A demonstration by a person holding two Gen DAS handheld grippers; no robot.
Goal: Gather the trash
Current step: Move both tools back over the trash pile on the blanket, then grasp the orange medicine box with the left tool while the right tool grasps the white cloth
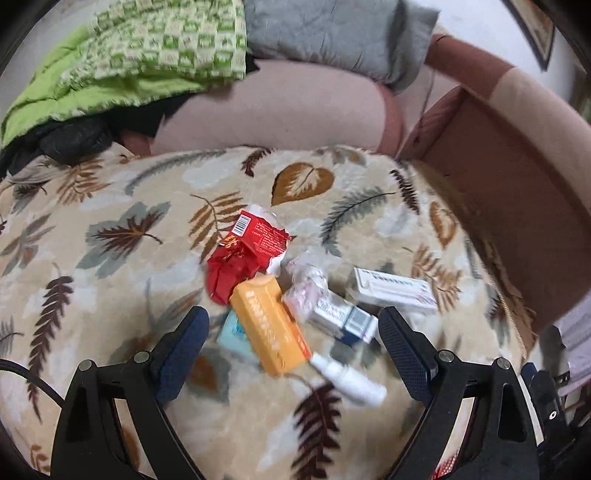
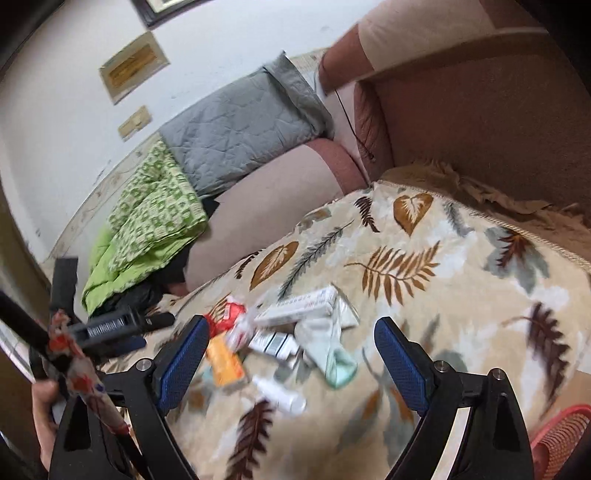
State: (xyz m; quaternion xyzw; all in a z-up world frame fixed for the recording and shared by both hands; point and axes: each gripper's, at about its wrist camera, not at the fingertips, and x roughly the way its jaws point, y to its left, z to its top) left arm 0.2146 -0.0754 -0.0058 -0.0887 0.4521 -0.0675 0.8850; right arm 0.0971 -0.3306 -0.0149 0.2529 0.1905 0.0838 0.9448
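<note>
The trash lies in a loose pile on a leaf-patterned blanket (image 1: 110, 206) spread over a sofa seat. The left hand-held gripper (image 1: 291, 328) hovers just above the pile with its jaws spread wide and nothing between them; an orange box (image 1: 267, 325) sits in the gap between its fingers. The right hand-held gripper (image 2: 290, 339) is likewise wide apart and empty, over the same heap.

Around the pile the blanket is bare on the left and toward the camera, giving open room to come in. To the right, the brown sofa armrest (image 1: 498, 192) rises close beside the blanket's fringed edge. Behind, the pinkish backrest (image 1: 277, 107) closes off the far side, with a green checked quilt (image 1: 147, 48) and a grey quilted cushion (image 1: 332, 33) lying on top of it against a white wall.

In the pile: a torn red packet (image 1: 251, 243) with a barcode at the far end, touching the orange box; a crumpled clear wrapper (image 1: 306, 284) just right of it; a white carton (image 1: 391, 288) further right; a blue-and-white box (image 1: 347, 317) near the right finger; a small white bottle (image 1: 347, 376) lying nearest the camera.

A red mesh basket (image 2: 561, 439) shows at the lower right of the right wrist view; its contents cannot be seen.
</note>
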